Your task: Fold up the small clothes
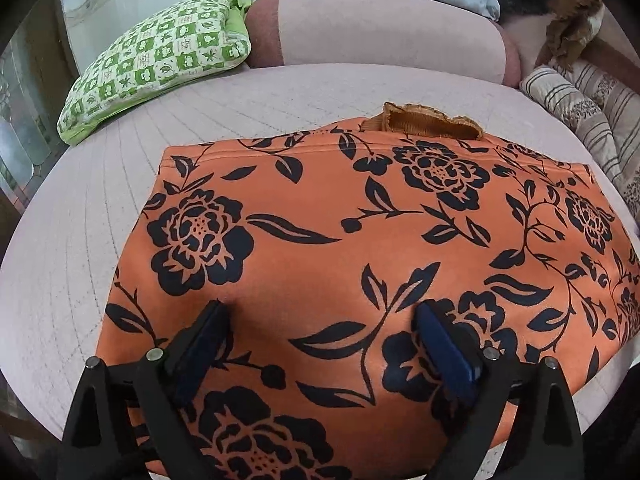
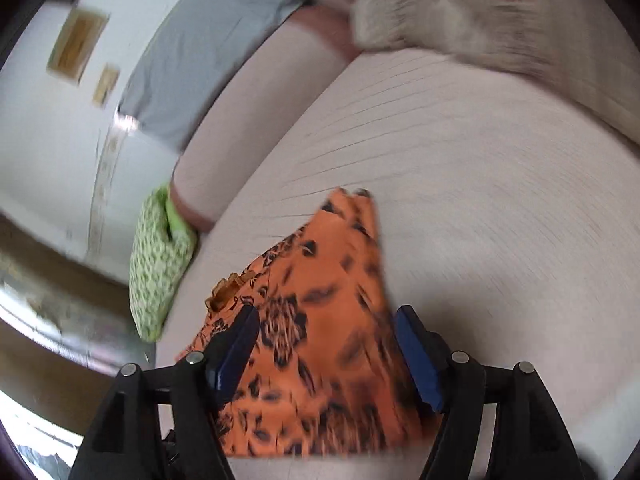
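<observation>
An orange garment with a black flower print lies folded flat on the pale pink bed. Its ruffled orange waistband sticks out at the far edge. My left gripper is open, its blue-padded jaws spread low over the near part of the cloth, holding nothing. In the blurred, tilted right wrist view the same garment lies between the open jaws of my right gripper, over the cloth's right edge. The waistband shows in that view at the left.
A green-and-white checked pillow lies at the far left, also in the right wrist view. A pink bolster runs along the back. A striped blanket is bunched at the right. The bed's left edge drops off.
</observation>
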A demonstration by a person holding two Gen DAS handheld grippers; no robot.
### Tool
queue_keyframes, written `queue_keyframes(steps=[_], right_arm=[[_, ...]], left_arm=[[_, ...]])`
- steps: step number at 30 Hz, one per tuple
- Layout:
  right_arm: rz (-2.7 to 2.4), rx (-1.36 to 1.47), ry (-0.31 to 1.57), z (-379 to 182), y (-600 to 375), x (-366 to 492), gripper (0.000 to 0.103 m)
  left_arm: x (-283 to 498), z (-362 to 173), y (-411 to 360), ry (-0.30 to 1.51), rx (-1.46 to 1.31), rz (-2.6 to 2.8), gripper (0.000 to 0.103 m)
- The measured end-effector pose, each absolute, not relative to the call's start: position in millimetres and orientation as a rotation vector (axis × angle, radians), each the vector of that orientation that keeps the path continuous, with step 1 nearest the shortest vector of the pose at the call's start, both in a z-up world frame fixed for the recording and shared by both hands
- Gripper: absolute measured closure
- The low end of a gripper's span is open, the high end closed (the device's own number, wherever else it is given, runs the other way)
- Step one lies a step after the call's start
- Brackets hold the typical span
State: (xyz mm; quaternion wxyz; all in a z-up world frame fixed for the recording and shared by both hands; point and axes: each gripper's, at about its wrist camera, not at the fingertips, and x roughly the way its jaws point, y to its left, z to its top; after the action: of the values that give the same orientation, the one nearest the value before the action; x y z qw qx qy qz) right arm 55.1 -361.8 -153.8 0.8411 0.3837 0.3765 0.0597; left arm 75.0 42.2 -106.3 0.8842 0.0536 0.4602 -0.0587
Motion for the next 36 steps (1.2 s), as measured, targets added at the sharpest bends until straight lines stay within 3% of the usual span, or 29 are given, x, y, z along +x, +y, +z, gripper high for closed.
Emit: queue_keyframes(steps=[4,5,6,8,11,13,14,15,18,24,25,26,27,29,34,36], right_arm=[[0.121,0.707,1.006,-186,-356,123,0.031],[0.11,0.685,1.028,-190,-353,130,0.045],[0.113,0.639,1.044,-185,-348,136,0.081],[0.114,0.581,0.984,-161,-338,130,0.088],[0.052,0.485,0.88,-137,-325,118,0.089],[-0.026,0.47,0.984,-169,-323,129,0.087],[-0.034,0.513,1.014,-184,-327,132,0.078],[-0.024,0.569,0.966,-182,-332,125,0.076],[-0.048,0.552,0.928,-158,-334,112,0.069],[0.045,0.492,0.786,-101,-311,76,0.067],[0.104,0.517,0.795,-106,-305,75,0.062],[0.161,0.555,0.825,-116,-302,74,0.037],[0.168,0.588,0.896,-139,-299,79,0.026],[0.101,0.656,1.009,-177,-305,85,0.029],[0.135,0.706,0.827,-133,-305,59,0.03],[0.151,0.691,0.823,-138,-302,59,0.014]], left_arm=[[76,-108,45,0.954,0.102,-0.125,0.005],[76,-109,45,0.95,0.103,-0.124,0.004],[76,-109,45,0.948,0.104,-0.123,0.004],[76,-110,46,0.944,0.099,-0.123,0.003],[76,-112,46,0.932,0.101,-0.123,0.001],[77,-111,45,0.935,0.097,-0.119,0.0],[78,-110,45,0.947,0.095,-0.121,0.001],[79,-108,47,0.959,0.093,-0.128,0.001],[80,-96,58,0.977,0.046,-0.138,0.002],[72,-87,69,0.926,0.087,-0.097,0.002],[77,-101,70,0.984,0.091,-0.088,0.002],[79,-109,73,0.999,0.078,-0.088,0.001],[78,-107,72,0.984,0.076,-0.087,0.001],[78,-95,70,0.998,0.077,-0.098,0.002],[66,-72,88,0.893,0.051,-0.089,0.002],[76,-96,94,1.004,0.044,-0.074,0.002]])
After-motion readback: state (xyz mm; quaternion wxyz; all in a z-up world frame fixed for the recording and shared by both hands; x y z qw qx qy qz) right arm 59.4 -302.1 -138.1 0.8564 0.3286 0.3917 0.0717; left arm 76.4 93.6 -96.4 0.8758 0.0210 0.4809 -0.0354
